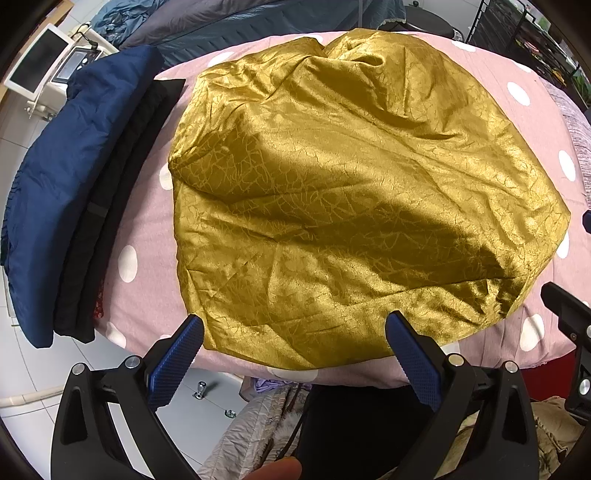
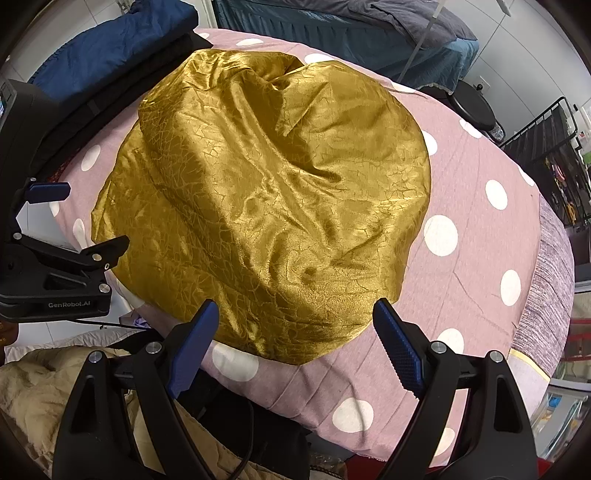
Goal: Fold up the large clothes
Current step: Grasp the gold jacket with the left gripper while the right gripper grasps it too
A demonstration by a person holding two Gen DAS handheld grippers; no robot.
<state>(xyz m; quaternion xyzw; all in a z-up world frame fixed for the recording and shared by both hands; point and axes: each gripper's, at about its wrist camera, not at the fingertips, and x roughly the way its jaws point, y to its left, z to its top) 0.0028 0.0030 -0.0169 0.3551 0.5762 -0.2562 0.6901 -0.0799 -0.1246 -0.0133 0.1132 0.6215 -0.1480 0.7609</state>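
A shiny gold cloth [image 1: 351, 192] with a crackle pattern lies folded and rumpled on the pink polka-dot table cover [image 1: 147, 295]. My left gripper [image 1: 295, 325] hangs over the cloth's near edge, open, with nothing between its blue pads. In the right wrist view the same gold cloth [image 2: 269, 199] fills the middle, and my right gripper [image 2: 295, 310] stands open above its near edge, touching nothing. The left gripper [image 2: 74, 221] shows at the left border of that view, and part of the right gripper [image 1: 569, 317] at the right border of the left wrist view.
A folded navy cloth [image 1: 74, 177] and a folded black cloth [image 1: 110, 221] are stacked along the table's left side. A bed with grey-blue bedding [image 2: 351, 33] stands behind. A black rack [image 2: 546, 147] is at the right. Loose beige bedding [image 2: 37, 387] lies below the table's front edge.
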